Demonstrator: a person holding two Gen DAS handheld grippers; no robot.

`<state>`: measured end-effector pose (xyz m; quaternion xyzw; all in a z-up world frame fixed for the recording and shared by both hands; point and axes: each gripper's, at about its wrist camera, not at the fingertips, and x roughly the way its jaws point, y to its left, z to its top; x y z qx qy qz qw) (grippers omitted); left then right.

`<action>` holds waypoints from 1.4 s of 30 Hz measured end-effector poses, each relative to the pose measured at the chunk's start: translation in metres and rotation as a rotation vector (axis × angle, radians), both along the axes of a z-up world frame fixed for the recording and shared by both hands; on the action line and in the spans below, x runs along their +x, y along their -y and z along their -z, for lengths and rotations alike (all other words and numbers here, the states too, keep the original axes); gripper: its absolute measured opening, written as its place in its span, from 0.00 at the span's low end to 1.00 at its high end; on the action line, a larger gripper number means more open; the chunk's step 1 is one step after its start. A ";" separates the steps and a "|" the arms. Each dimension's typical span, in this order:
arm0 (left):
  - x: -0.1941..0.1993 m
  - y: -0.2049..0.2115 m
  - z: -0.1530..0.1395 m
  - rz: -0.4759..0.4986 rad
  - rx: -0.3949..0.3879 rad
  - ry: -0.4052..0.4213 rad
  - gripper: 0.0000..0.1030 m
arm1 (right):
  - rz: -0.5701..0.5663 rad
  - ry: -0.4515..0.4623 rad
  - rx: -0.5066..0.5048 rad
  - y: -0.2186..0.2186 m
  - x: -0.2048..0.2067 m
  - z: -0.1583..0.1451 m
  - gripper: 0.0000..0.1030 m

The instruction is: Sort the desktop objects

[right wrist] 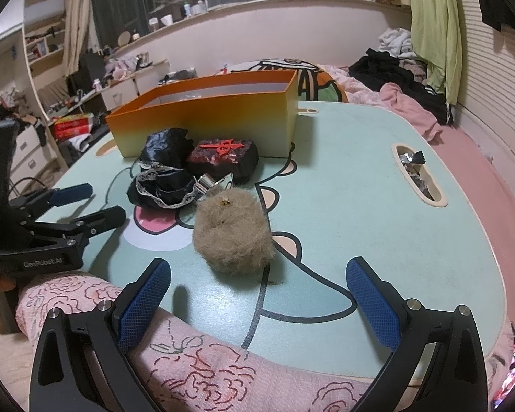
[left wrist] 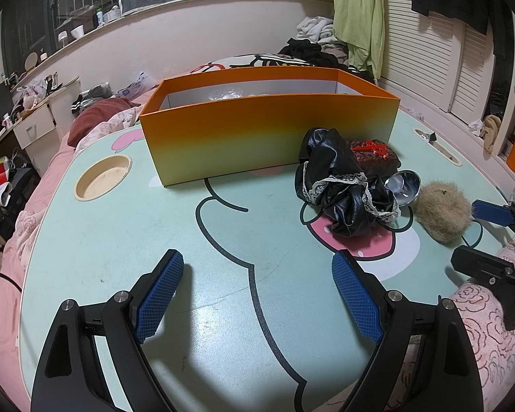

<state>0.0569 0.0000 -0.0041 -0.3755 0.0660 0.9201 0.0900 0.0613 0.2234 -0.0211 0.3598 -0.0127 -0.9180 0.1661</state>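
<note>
- Orange box (left wrist: 271, 137) stands on the bench (left wrist: 154, 240); its contents are hidden by its wall.
- Furry ball (right wrist: 233, 237), black cloth (right wrist: 164, 175) and dark block (right wrist: 223, 158) lie outside, before it.
- Left gripper (left wrist: 257, 295) and right gripper (right wrist: 257, 302): jaws spread, empty.

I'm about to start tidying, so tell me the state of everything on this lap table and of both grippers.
Orange box: upright, lid off, contents unclear.
Black lace-trimmed fabric: crumpled, on the table, outside the box.
Dark block with red emblem: lying flat beside the fabric.
Shiny metal piece: resting against the fabric.
Furry tan ball: loose on the table.
Left gripper: open, empty.
Right gripper: open, empty.
</note>
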 end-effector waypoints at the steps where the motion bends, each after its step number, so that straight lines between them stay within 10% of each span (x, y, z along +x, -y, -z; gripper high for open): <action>1: 0.000 0.000 0.000 0.000 0.000 0.000 0.86 | -0.002 0.000 -0.012 -0.001 0.000 0.000 0.99; 10: 0.000 0.000 0.000 -0.001 0.001 -0.001 0.86 | -0.032 -0.007 0.002 0.010 -0.012 -0.011 0.74; 12: 0.003 -0.001 0.000 -0.001 -0.002 -0.004 0.86 | -0.062 -0.004 0.017 0.018 -0.019 -0.011 0.58; 13: 0.003 -0.001 -0.001 0.000 -0.002 -0.006 0.86 | -0.078 0.007 0.020 0.021 -0.021 -0.008 0.34; 18: 0.007 0.002 -0.008 0.019 0.067 -0.025 0.85 | -0.070 -0.042 -0.031 0.014 -0.011 -0.007 0.34; 24: -0.022 -0.013 -0.036 0.113 0.316 0.097 0.60 | -0.052 -0.078 -0.051 0.008 -0.004 -0.009 0.34; 28: -0.057 -0.043 -0.024 0.063 0.239 0.176 0.33 | -0.055 -0.086 -0.053 0.006 -0.002 -0.011 0.35; 42: -0.012 0.007 -0.049 0.109 0.335 0.017 0.25 | -0.061 -0.101 -0.138 0.004 -0.012 -0.034 0.35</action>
